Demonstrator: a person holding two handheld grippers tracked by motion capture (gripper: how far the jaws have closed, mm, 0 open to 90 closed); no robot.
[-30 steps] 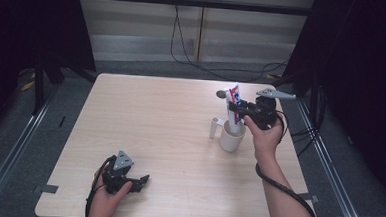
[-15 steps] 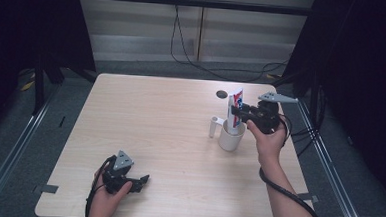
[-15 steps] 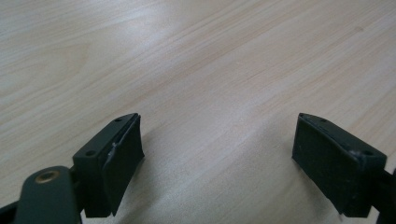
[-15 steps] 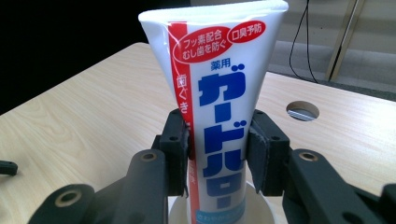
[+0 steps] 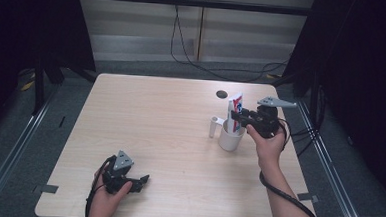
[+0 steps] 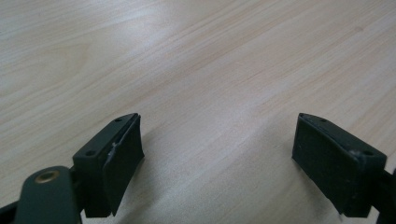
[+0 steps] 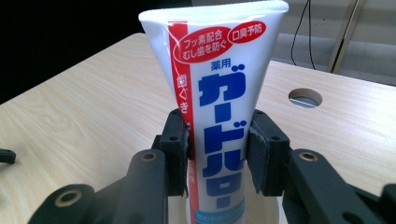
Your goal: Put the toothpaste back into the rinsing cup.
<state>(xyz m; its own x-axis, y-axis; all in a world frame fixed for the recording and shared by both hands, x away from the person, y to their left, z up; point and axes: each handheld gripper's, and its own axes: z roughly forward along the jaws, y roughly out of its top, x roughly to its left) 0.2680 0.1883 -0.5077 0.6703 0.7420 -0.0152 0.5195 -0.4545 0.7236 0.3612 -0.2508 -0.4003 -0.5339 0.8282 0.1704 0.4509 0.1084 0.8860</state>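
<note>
Right tool (image 5: 238,117): jaws closed on a toothpaste tube (image 5: 235,108), one pad on each side of the tube's lower body. Tube is white with a red side stripe and blue Japanese lettering, held upright with its crimped flat end on top. In the right gripper view the tube (image 7: 219,93) fills the centre between the two black jaws, and its lower end goes down past the rim of a white cup.

White cup (image 5: 230,137) stands on the bench (image 5: 155,116) at the right-hand side, directly under the right tool. The tube's bottom end sits inside the cup; whether it touches the cup floor cannot be told. A small white cylinder (image 5: 213,126) stands upright just beside the cup on its left.

Round cable hole (image 5: 222,94) in the bench top, behind the cup, near the far edge.

Left tool (image 5: 139,180): rests low at the near left of the bench, well apart from the cup. Jaws spread wide, nothing between them; left gripper view shows bare wood grain in the gap.
</note>
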